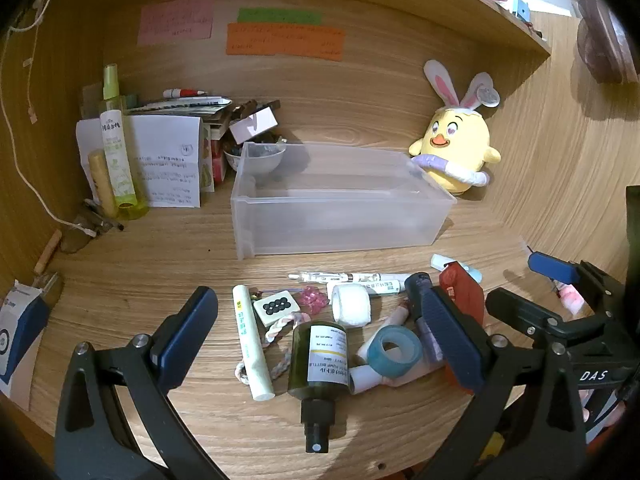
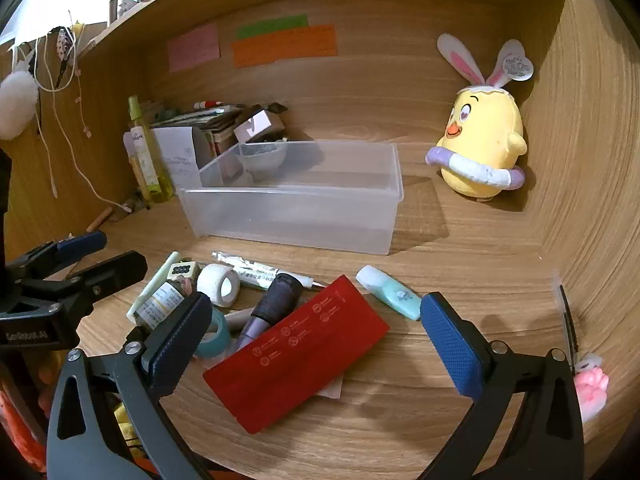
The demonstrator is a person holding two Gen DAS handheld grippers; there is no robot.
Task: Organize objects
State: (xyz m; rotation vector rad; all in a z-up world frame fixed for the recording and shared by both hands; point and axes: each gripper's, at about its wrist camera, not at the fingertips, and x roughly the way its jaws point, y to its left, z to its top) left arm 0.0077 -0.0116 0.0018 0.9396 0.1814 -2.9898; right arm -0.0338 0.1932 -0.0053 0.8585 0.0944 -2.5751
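Both hand-held grippers are hanging wide and empty: we're reading the left hand-held gripper (image 1: 320, 344) and the right hand-held gripper (image 2: 316, 330) with jaws fully spread, nothing between the pads.

We're looking at a loose pile on the surface (image 1: 160, 264) just ahead of both, with the clear bin (image 1: 340, 204) sitting beyond it, apparently empty.

Handling, as we're judging it:
- Green spray bottle (image 1: 320, 360), lying between the left jaws: rigid, slick, likely to roll. We're favouring a grip across the labelled body. Label is showing "BOTTLE"; the rest is too small.
- Red flat case (image 2: 296, 350), between the right jaws: stiff, thin, smooth. We're taking it across the short edges; printed icons unreadable.
- White gauze roll (image 1: 352, 304) and blue tape ring (image 1: 394, 352): light, squashy.
- Pale tube (image 1: 252, 344): light, rolling.

"DAS" is showing on the right hand-held gripper's body.
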